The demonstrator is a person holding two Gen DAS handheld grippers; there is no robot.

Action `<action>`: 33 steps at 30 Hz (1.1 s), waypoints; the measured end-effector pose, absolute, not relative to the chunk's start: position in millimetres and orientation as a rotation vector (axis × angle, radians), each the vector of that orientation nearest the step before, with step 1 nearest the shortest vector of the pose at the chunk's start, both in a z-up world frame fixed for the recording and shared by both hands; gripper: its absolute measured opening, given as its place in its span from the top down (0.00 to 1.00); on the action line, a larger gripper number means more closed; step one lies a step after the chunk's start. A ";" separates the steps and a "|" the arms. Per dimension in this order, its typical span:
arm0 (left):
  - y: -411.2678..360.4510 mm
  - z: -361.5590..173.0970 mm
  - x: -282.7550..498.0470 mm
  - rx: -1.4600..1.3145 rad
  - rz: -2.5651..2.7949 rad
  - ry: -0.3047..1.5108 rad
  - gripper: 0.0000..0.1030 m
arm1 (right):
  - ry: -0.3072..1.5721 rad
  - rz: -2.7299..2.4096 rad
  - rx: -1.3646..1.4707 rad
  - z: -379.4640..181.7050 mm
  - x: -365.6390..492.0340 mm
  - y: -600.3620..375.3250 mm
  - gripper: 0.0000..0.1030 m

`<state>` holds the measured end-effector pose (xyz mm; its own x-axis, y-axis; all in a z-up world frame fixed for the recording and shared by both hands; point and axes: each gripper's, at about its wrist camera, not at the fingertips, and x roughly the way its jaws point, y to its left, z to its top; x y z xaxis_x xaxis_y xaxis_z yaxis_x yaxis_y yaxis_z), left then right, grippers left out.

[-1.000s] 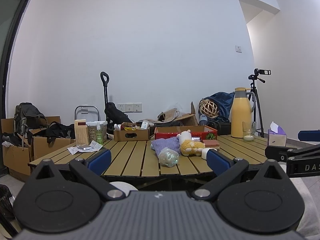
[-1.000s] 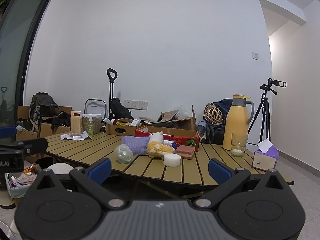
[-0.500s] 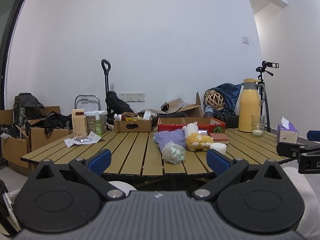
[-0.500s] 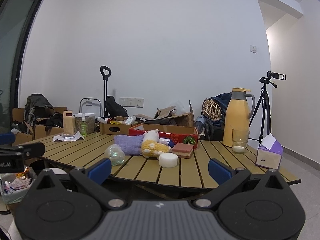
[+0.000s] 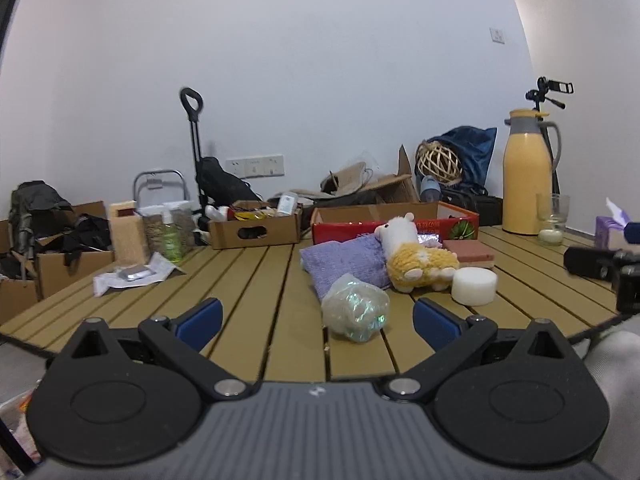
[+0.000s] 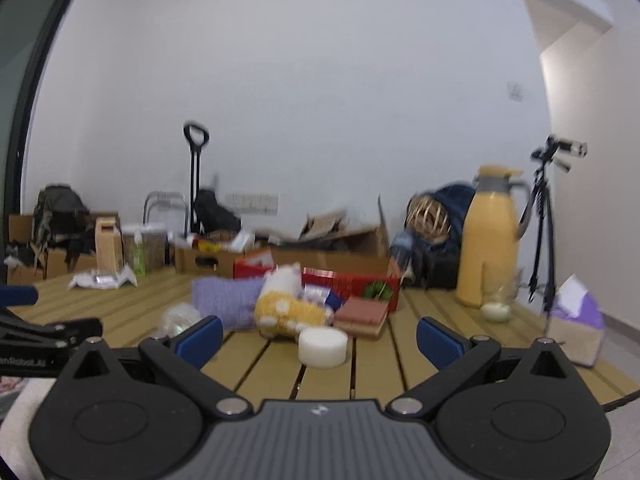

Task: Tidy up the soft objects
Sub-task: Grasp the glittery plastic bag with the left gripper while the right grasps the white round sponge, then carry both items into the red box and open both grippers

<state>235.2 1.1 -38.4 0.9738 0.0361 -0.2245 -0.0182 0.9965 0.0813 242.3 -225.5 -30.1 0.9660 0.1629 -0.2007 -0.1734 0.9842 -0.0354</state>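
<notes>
On the slatted wooden table [image 5: 256,280] lie a purple knitted cloth [image 5: 344,260], a yellow-and-white plush alpaca [image 5: 416,258], a crumpled shiny plastic ball [image 5: 356,308], a white round sponge [image 5: 474,286] and a pink sponge block [image 5: 470,250]. My left gripper [image 5: 318,322] is open and empty over the near table edge, just short of the plastic ball. My right gripper [image 6: 320,336] is open and empty, with the white sponge [image 6: 323,346] between its fingers, farther off. The alpaca [image 6: 286,308] and cloth [image 6: 228,300] lie behind it.
A red cardboard tray [image 5: 400,222] stands behind the soft things. A brown box [image 5: 256,230], bottles and papers [image 5: 132,274] sit at the left. A yellow thermos [image 5: 526,176], a glass [image 5: 552,224] and a purple tissue box [image 6: 576,328] stand at the right.
Both grippers have moved forward and closer to the table; the soft things now look larger and nearer. Both stay open and empty.
</notes>
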 end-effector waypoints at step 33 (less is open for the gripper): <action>7.3 10.9 355.5 0.036 -0.141 0.334 0.56 | 0.404 0.286 0.028 -23.3 379.3 -239.8 0.46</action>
<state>355.5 7.3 10.9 0.9351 -0.1322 -0.3289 0.1442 0.9895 0.0123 379.3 -239.8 -23.3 0.8802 0.2800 -0.3833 -0.2689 0.9595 0.0835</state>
